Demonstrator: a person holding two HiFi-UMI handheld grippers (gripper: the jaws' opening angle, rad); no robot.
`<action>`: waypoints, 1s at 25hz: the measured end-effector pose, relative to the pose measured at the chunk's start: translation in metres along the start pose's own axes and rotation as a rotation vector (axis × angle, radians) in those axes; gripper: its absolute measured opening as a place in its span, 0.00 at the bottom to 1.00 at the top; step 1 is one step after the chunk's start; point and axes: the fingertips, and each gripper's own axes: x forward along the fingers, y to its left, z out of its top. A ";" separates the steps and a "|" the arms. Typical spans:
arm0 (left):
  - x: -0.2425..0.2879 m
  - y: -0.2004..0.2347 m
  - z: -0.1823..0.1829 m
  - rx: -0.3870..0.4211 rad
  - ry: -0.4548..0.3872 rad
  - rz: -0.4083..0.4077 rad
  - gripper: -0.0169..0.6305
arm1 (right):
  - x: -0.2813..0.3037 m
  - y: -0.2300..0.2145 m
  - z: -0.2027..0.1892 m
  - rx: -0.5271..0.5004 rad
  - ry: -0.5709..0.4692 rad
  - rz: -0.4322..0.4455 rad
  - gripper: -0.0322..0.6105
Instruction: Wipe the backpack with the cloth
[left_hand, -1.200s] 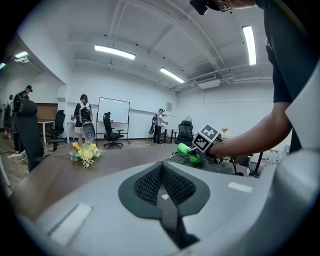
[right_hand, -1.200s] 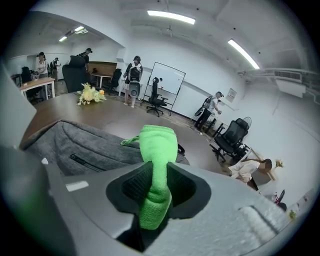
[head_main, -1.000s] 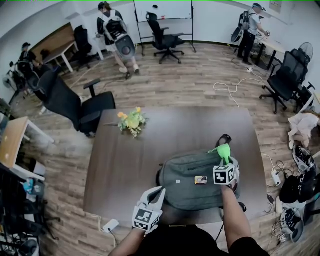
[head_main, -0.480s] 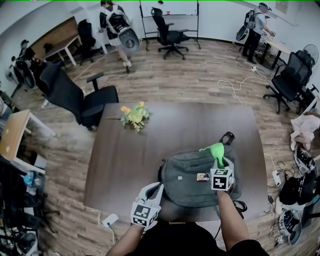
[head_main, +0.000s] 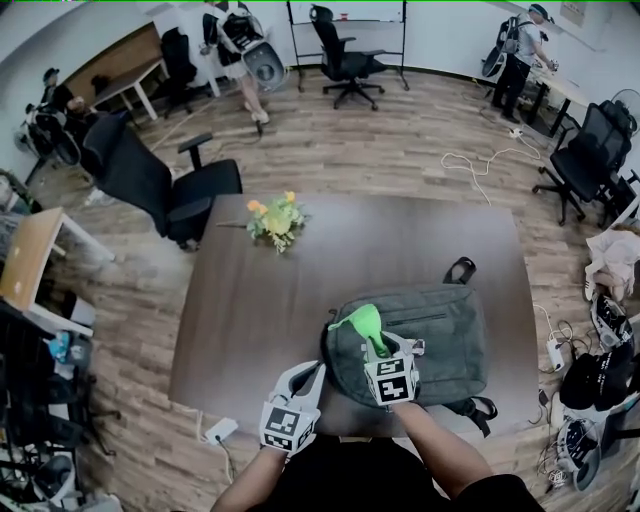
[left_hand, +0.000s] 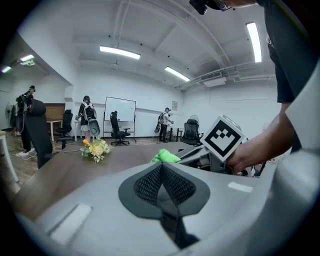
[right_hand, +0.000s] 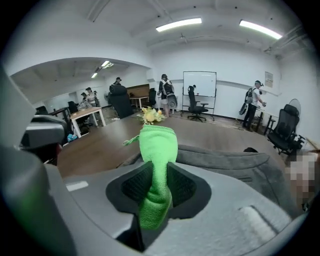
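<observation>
A grey backpack (head_main: 440, 335) lies flat on the dark table (head_main: 250, 310), near its front right edge. My right gripper (head_main: 375, 345) is shut on a green cloth (head_main: 362, 322), which rests on the backpack's left end. In the right gripper view the green cloth (right_hand: 156, 160) is pinched between the jaws, with the backpack (right_hand: 235, 162) just beyond. My left gripper (head_main: 312, 378) hovers at the table's front edge, left of the backpack, shut with nothing in it. Through the left gripper view I see the cloth (left_hand: 165, 156) and the right gripper's marker cube (left_hand: 223, 138).
A small bunch of yellow flowers (head_main: 275, 220) lies on the table's far left part. A black office chair (head_main: 150, 190) stands off the table's far left corner. People and more chairs are at the room's far wall. Bags and cables lie on the floor at right.
My right gripper has dragged the green cloth across the backpack from its right side to its left end. The left gripper has stayed near the front edge.
</observation>
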 end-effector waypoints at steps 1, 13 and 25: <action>-0.001 0.000 0.000 -0.001 -0.009 0.003 0.05 | 0.002 0.010 -0.002 -0.002 0.004 0.024 0.20; -0.016 0.015 -0.015 -0.021 -0.008 0.038 0.05 | 0.044 0.055 -0.026 0.012 0.101 0.108 0.19; -0.012 0.011 -0.017 -0.022 -0.004 0.021 0.05 | 0.033 0.017 -0.050 -0.010 0.155 0.008 0.19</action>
